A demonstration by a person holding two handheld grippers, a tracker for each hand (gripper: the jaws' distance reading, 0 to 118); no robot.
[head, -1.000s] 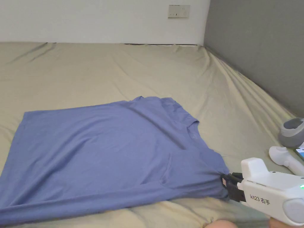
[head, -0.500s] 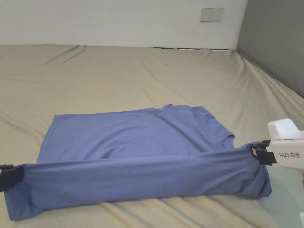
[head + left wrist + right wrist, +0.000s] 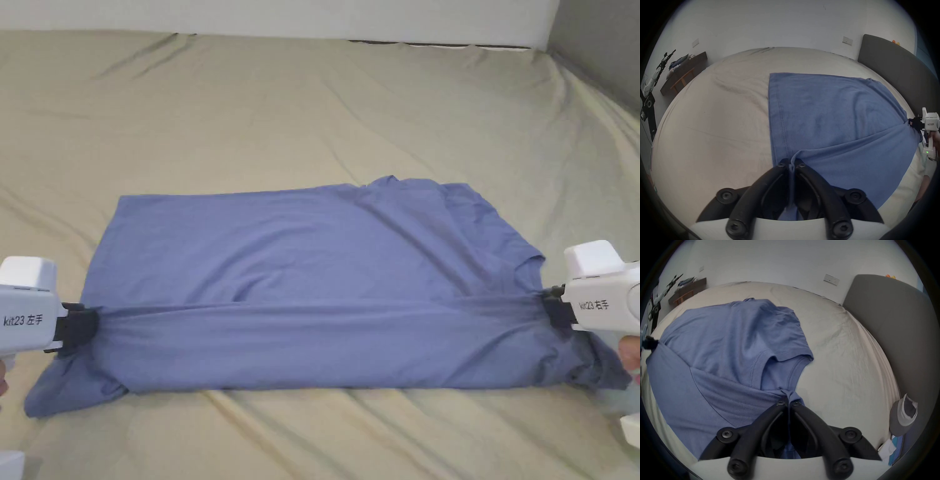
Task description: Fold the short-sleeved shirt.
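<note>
A blue short-sleeved shirt (image 3: 325,275) is spread on a beige bed sheet (image 3: 300,106), collar end toward the right gripper, hem end toward the left gripper. The near long edge of the shirt is seen lifted and pulled taut in a straight line between the two grippers; below that line a band of cloth hangs down to the sheet. The left gripper (image 3: 78,328) is clamped on the hem-side fabric: in the left gripper view its jaws are closed tight with a thin pinch of blue cloth (image 3: 792,164) caught between the tips. The right gripper (image 3: 553,309) is clamped on the collar/shoulder-side fabric: in the right gripper view its jaws are pressed together on a bunched fold (image 3: 787,395) just beside the neckline (image 3: 782,360). The far sleeve (image 3: 462,200) is seen lying flat beyond the right gripper, slightly wrinkled. A loose corner of the hem (image 3: 50,397) is seen drooping onto the sheet below the left gripper. A grey headboard (image 3: 883,321) is seen on the far side of the right gripper. A dark wooden bench (image 3: 685,73) is seen well beyond the left gripper. A fingertip (image 3: 628,356) is visible under the right gripper body.
</note>
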